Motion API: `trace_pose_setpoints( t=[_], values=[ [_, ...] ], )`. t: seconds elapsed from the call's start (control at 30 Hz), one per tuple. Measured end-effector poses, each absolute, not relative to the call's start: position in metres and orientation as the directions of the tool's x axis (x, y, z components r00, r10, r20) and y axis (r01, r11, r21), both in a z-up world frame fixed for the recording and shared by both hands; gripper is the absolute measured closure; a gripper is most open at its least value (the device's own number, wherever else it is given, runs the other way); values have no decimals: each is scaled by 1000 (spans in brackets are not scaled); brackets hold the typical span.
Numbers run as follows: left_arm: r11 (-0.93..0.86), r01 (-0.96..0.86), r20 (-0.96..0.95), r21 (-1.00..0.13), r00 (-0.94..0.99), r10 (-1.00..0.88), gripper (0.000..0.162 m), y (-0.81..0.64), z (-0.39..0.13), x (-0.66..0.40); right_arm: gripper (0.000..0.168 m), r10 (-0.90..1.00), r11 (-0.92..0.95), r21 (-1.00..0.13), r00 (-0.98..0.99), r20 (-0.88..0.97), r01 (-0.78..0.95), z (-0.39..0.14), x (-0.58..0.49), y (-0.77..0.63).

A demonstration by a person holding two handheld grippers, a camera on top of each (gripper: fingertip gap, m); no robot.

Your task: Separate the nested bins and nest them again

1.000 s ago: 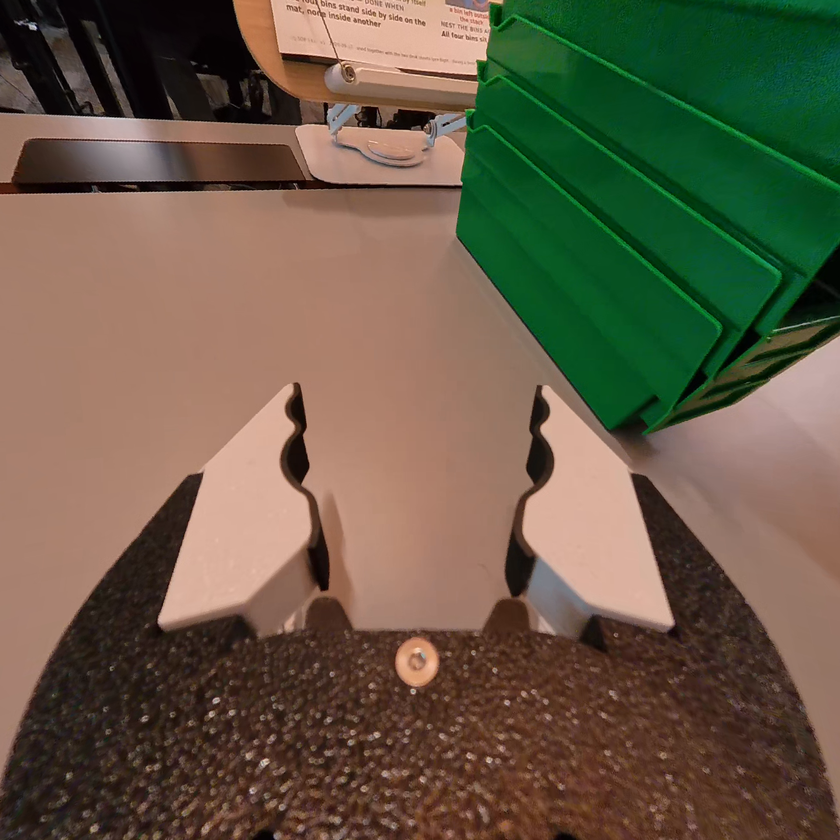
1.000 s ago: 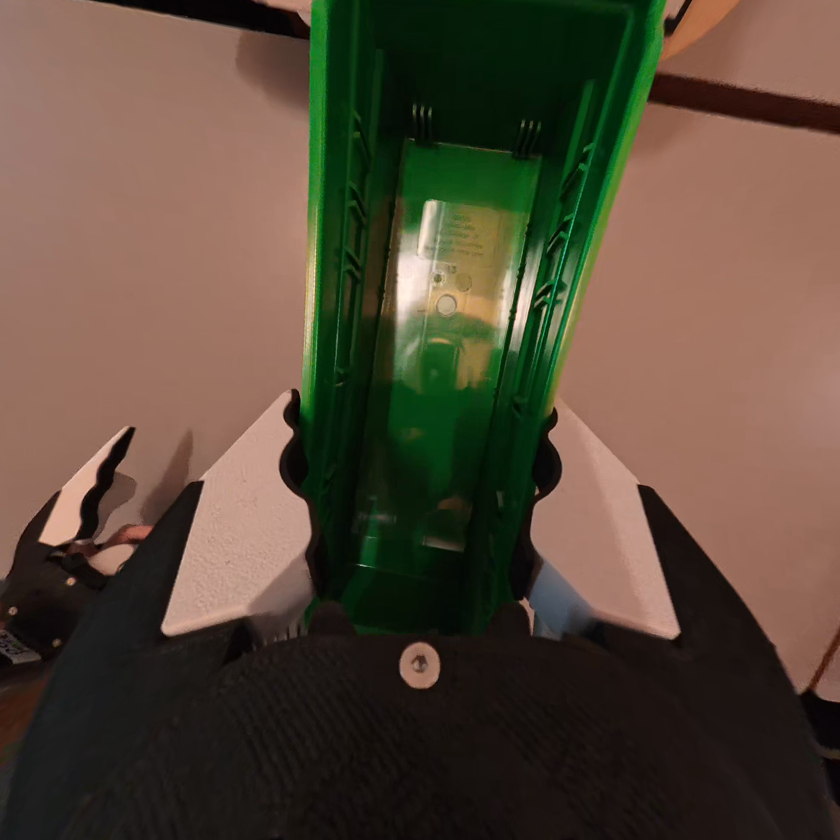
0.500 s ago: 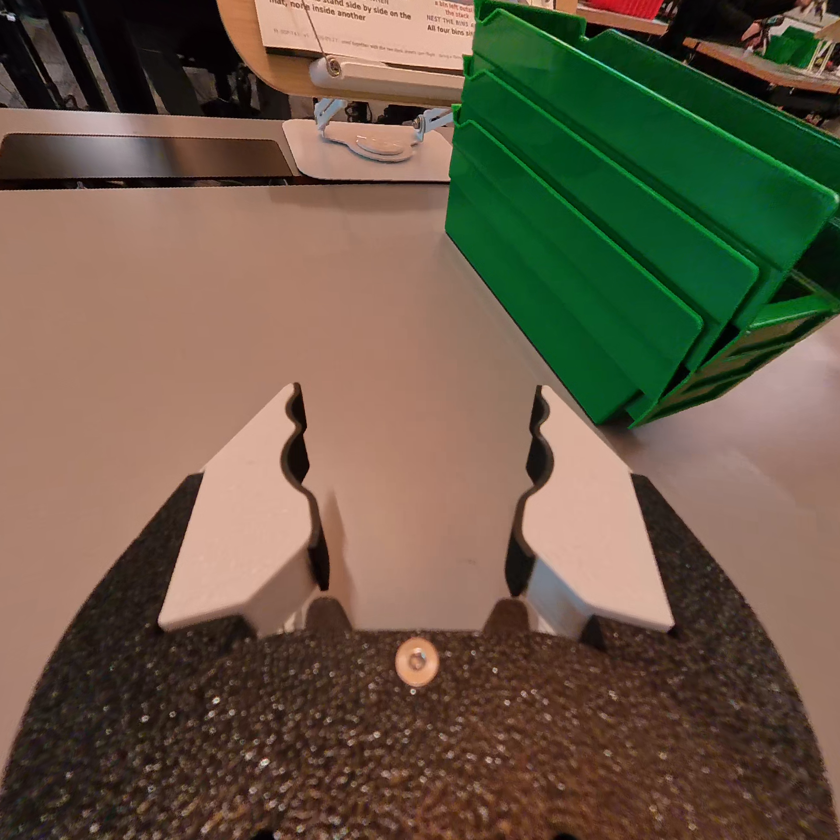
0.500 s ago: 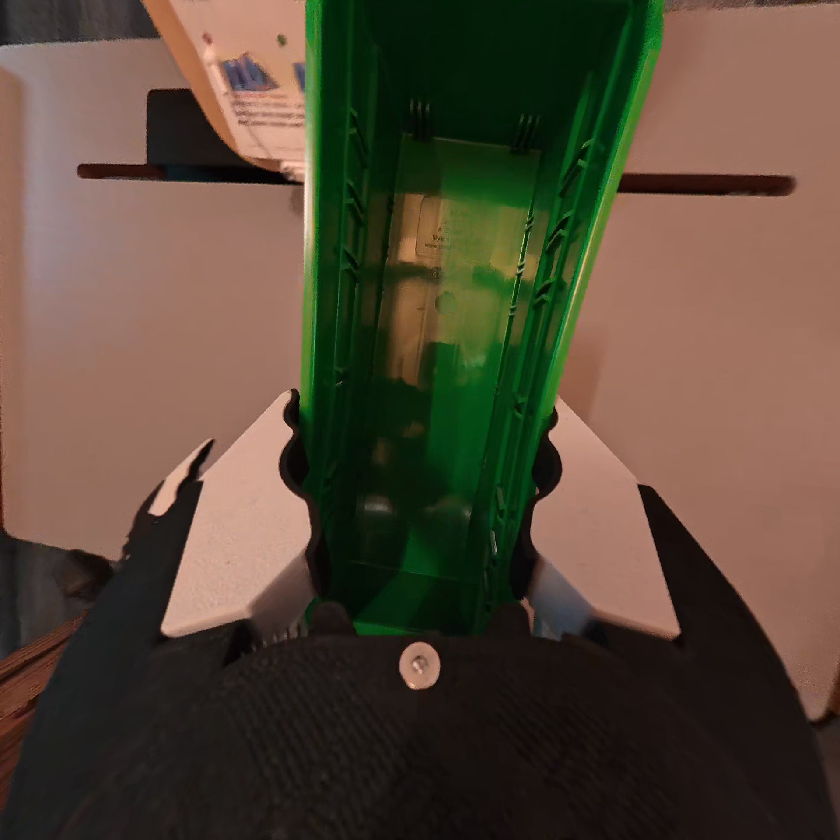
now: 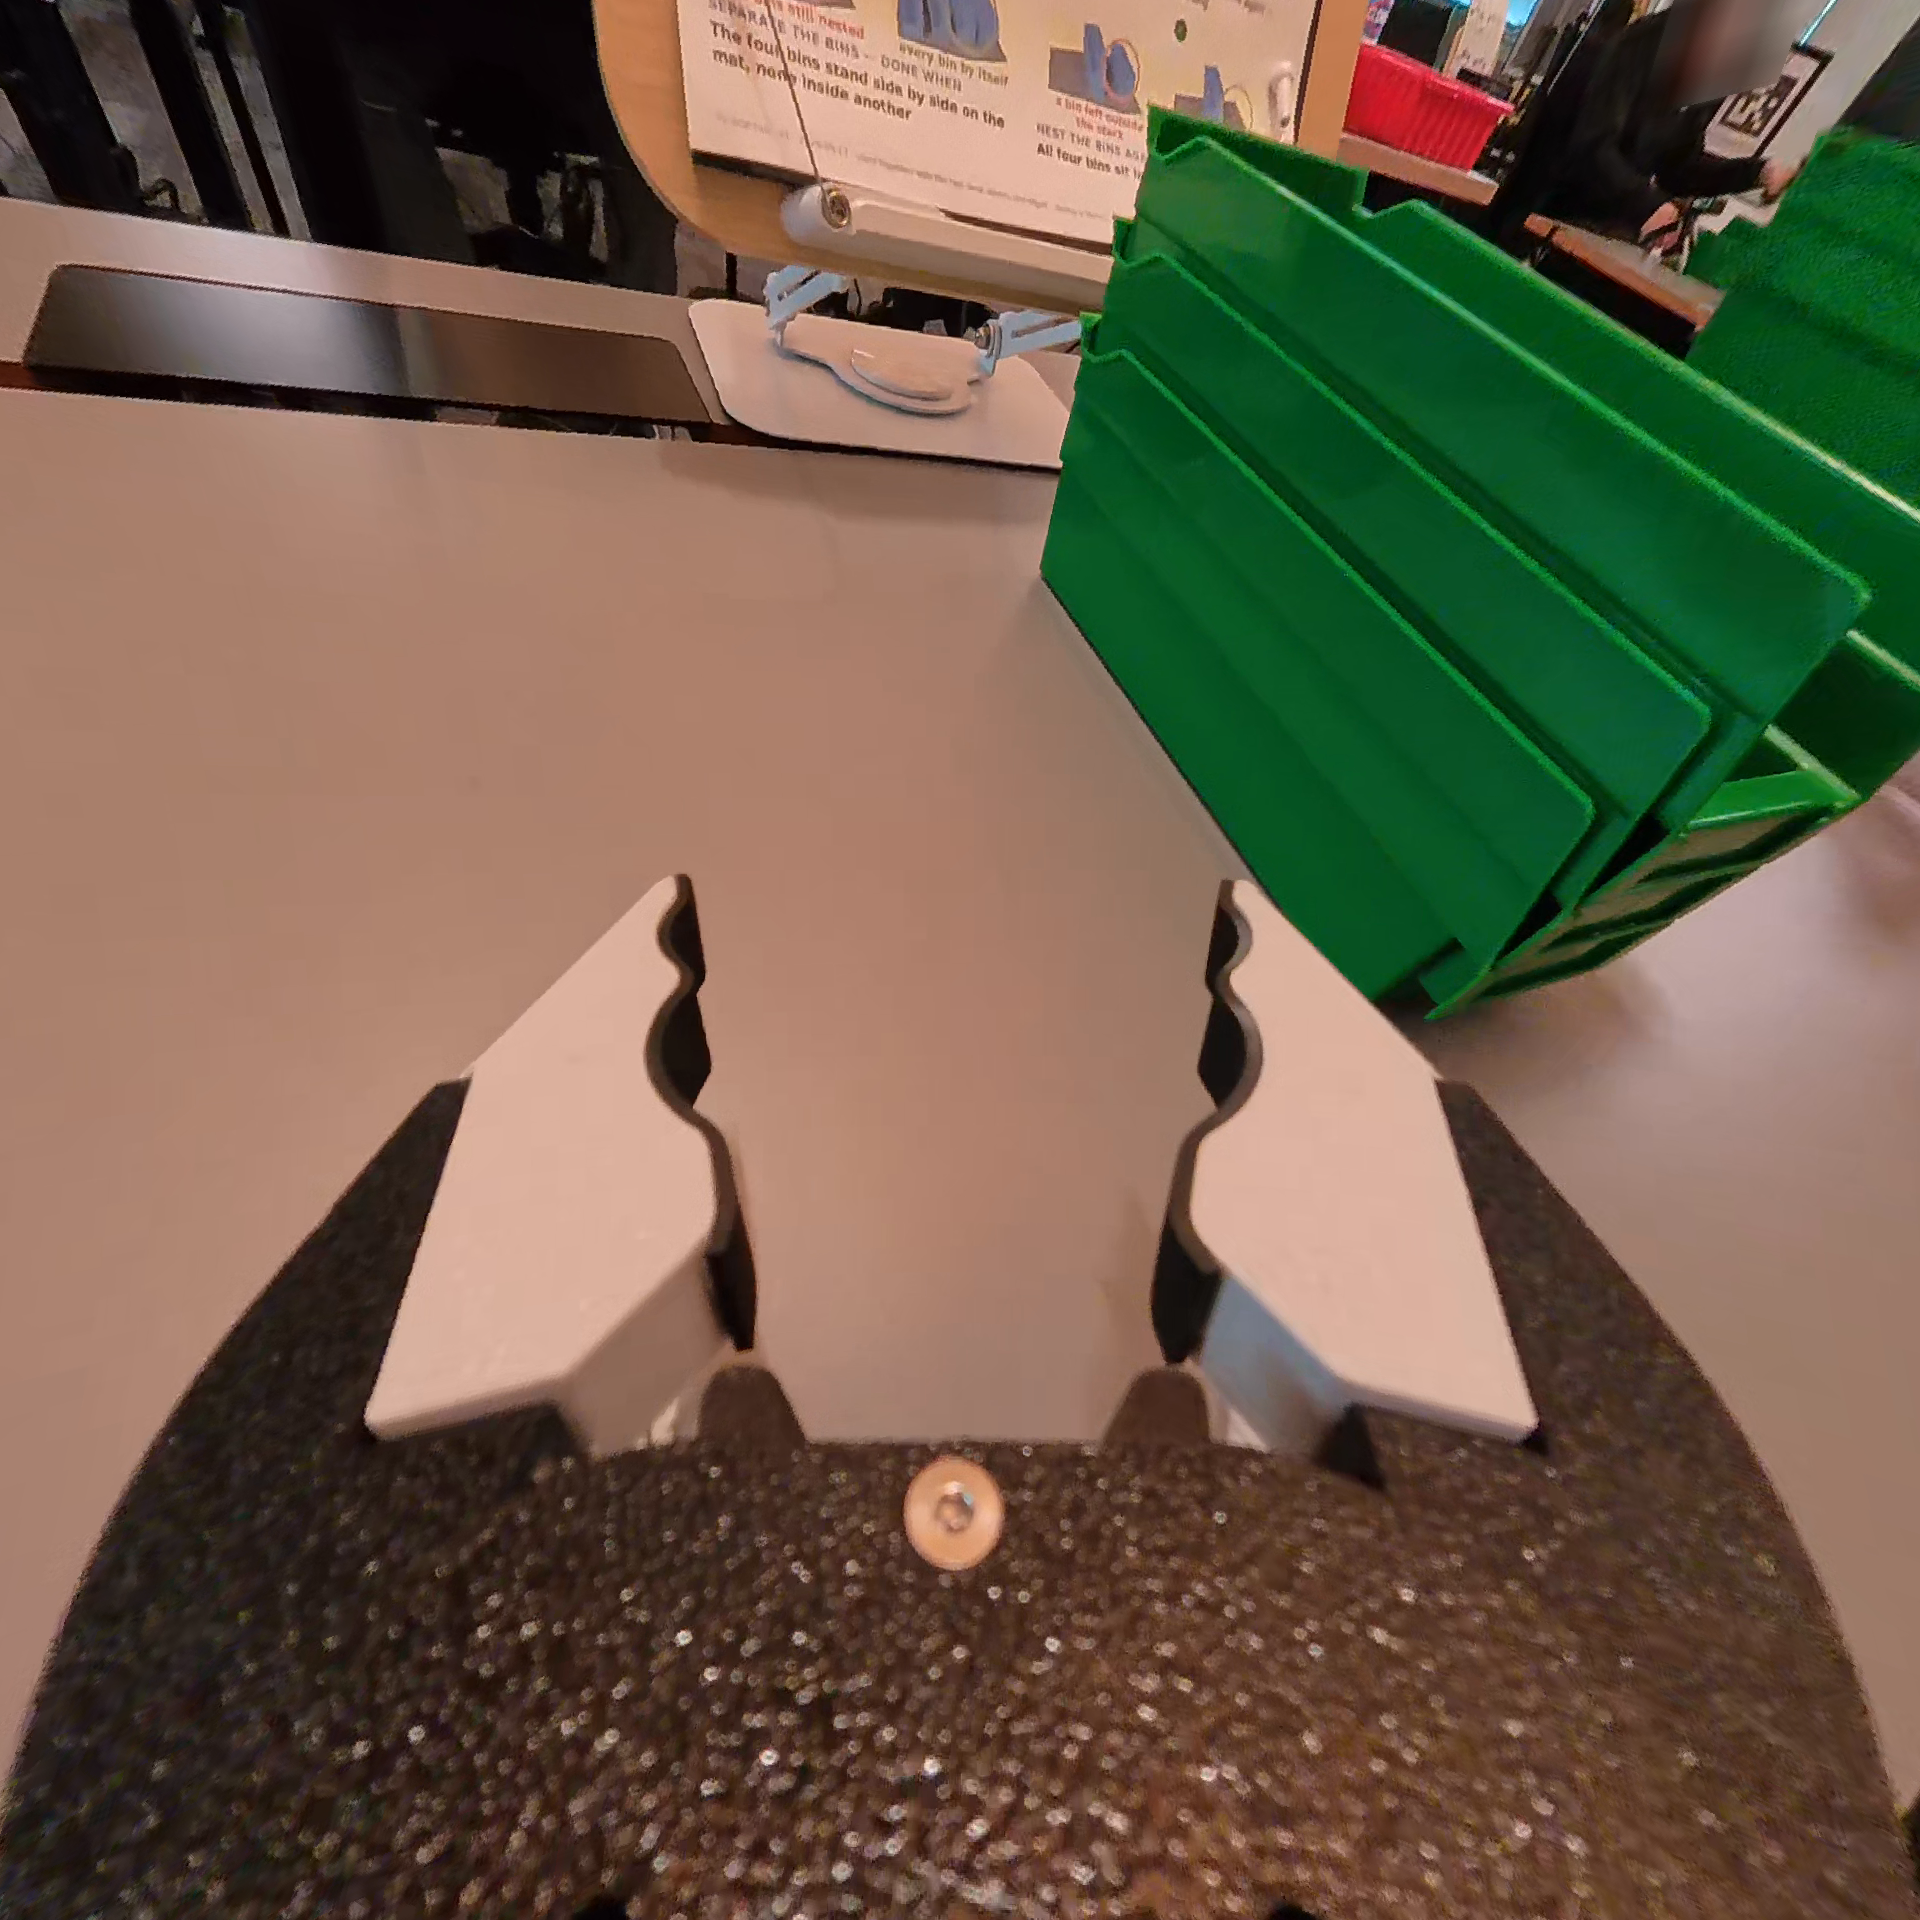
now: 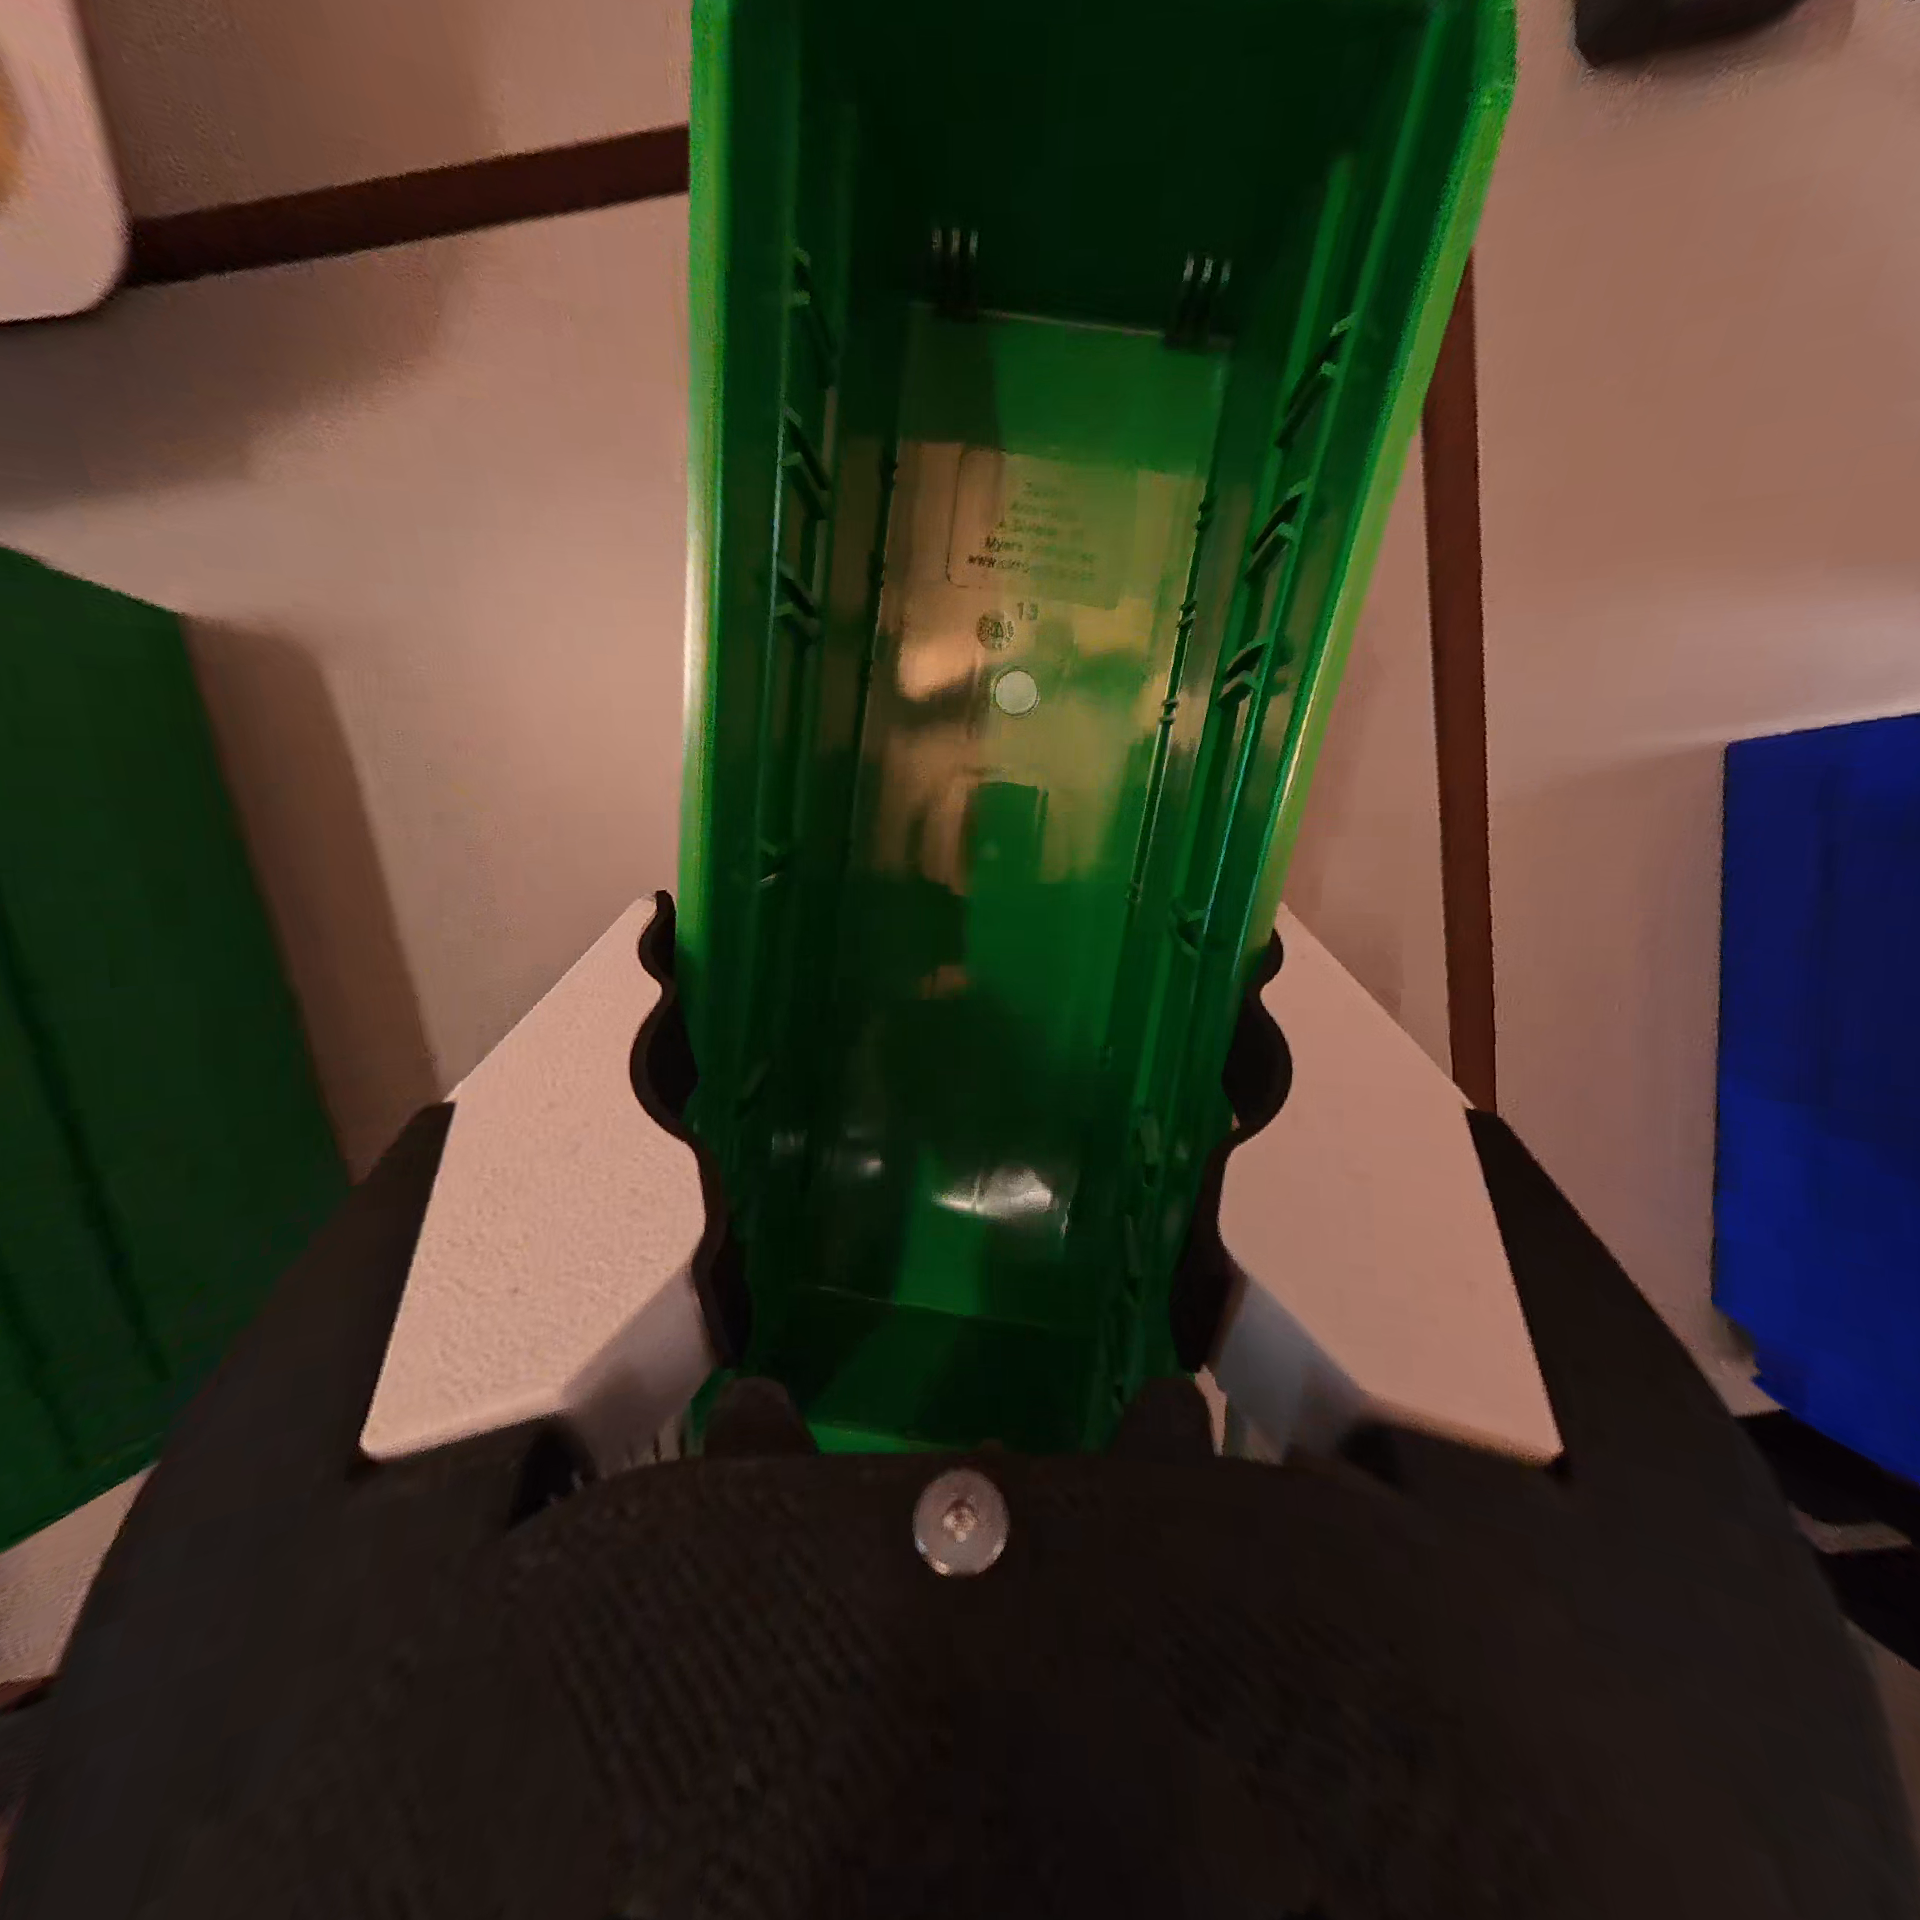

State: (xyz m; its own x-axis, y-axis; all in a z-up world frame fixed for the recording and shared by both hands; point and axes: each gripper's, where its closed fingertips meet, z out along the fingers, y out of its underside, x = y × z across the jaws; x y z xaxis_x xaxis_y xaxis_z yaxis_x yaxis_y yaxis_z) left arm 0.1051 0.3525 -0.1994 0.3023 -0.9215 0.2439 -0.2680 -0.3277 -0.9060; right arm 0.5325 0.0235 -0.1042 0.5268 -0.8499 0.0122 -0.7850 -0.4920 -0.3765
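Fingers of my right gripper (image 6: 961, 1132) are pressed against the two long outer walls of a green bin (image 6: 1049, 665), so I have it pinched across its width; I look straight down its open inside to the glossy floor, where a pale sticker (image 6: 1034, 530) sits near the far end. That bin hangs clear of the beige table (image 6: 499, 540) beneath it. To its left I see a dark green slab at the picture edge, which belongs to the stack of green bins (image 6: 114, 1029), and to the right a blue object (image 6: 1818, 1039) that is too blurred for me to identify. My left gripper (image 5: 956, 1122) is spread wide with nothing between its white fingers (image 5: 582, 1174), only bare table (image 5: 520, 727) showing through the gap. Ahead and to the right of it the stack of nested green bins (image 5: 1351, 665) rests on the table, tilted, its stepped side walls facing me, well apart from my fingertips. Behind the stack a wooden board with an instruction sheet (image 5: 935, 73) stands on a white clamp base (image 5: 883, 374), and a person in dark clothes (image 5: 1621, 114) is at a far table.
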Motion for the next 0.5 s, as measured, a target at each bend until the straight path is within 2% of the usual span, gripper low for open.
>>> trace_pose_setpoints(
  t=[0.23, 0.5],
  values=[
    [-269, -300, 184, -915, 283, -941, 67, 337, -197, 115, 62, -843, -497, -326, 536, -36, -804, -169, 559, 5],
    [-151, -457, 38, -877, 246, -968, 66, 313, -224, 131, 60, -808, -557, -304, 589, -20, -773, -205, 583, 14]
  ],
)
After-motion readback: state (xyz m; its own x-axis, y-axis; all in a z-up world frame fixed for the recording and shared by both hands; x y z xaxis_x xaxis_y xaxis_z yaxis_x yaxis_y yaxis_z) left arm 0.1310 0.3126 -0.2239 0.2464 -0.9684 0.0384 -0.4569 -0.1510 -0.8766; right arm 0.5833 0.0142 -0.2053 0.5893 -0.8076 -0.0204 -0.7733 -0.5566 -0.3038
